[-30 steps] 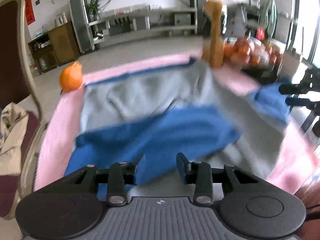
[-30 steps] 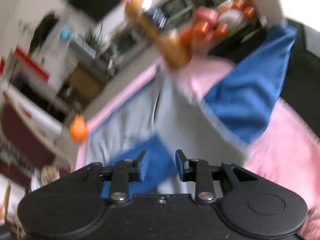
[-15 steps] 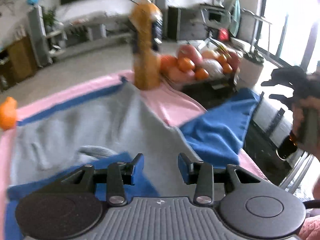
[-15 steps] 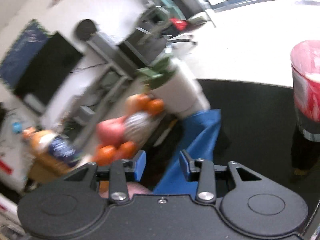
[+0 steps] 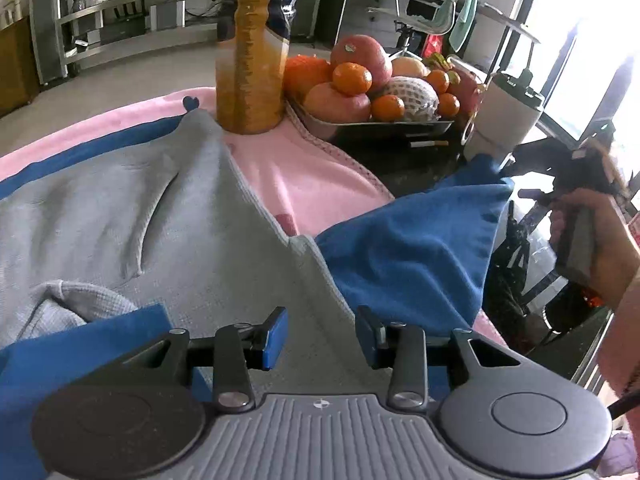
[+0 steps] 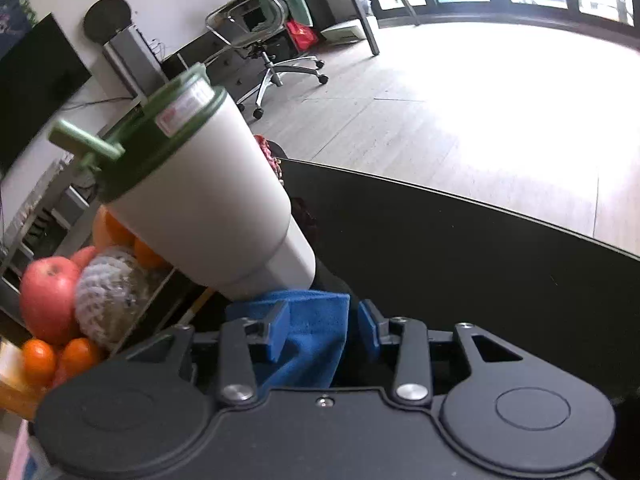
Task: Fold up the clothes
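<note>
A grey sweatshirt with blue sleeves lies spread on a pink blanket. One blue sleeve stretches right to the table edge; the other is folded across the body at lower left. My left gripper is open, above the grey body near the right armpit. My right gripper is open, with the blue sleeve's cuff between its jaws. The right gripper and the hand holding it show at the far right of the left wrist view.
A white tumbler with a green lid stands right beyond the cuff. A tray of oranges and apples and a tall orange-juice bottle stand behind the shirt. The dark table edge curves to the right.
Both grippers swung right. The left one moved from the folded left sleeve toward the right sleeve. The right one moved down to the sleeve's cuff, which now sits between its jaws.
</note>
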Demonstrator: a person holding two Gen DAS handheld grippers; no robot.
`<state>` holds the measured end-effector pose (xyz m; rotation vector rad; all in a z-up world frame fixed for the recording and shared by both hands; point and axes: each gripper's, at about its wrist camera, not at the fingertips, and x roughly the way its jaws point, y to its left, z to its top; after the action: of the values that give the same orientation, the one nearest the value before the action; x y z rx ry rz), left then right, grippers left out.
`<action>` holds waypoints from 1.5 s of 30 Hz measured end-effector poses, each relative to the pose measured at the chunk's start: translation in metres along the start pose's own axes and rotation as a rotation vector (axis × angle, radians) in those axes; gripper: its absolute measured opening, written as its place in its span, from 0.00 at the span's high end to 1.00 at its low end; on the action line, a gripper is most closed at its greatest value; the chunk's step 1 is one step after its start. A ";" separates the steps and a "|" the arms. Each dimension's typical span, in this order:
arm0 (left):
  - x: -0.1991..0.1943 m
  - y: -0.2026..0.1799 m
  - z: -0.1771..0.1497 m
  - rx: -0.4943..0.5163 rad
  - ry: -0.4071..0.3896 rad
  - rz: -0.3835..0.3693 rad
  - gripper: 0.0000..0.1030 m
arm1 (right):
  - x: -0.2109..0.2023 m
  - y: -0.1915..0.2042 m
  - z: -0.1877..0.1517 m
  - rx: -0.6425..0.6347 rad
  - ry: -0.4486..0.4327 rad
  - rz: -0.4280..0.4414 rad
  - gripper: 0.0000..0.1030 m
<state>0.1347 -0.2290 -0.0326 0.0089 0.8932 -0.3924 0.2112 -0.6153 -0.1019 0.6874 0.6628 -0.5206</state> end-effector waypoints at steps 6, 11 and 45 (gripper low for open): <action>-0.015 0.004 -0.002 -0.020 -0.012 0.005 0.63 | -0.002 -0.004 -0.006 -0.048 0.008 0.056 0.93; -0.044 0.005 -0.002 -0.044 -0.041 0.016 0.64 | -0.068 0.012 -0.005 -0.087 -0.069 0.101 0.93; -0.213 0.276 -0.122 -0.536 -0.121 0.209 0.59 | -0.305 0.233 -0.276 -0.522 0.341 0.601 0.45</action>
<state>0.0153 0.1180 0.0095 -0.4069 0.8454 0.0491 0.0469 -0.1970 0.0439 0.4440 0.8235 0.3296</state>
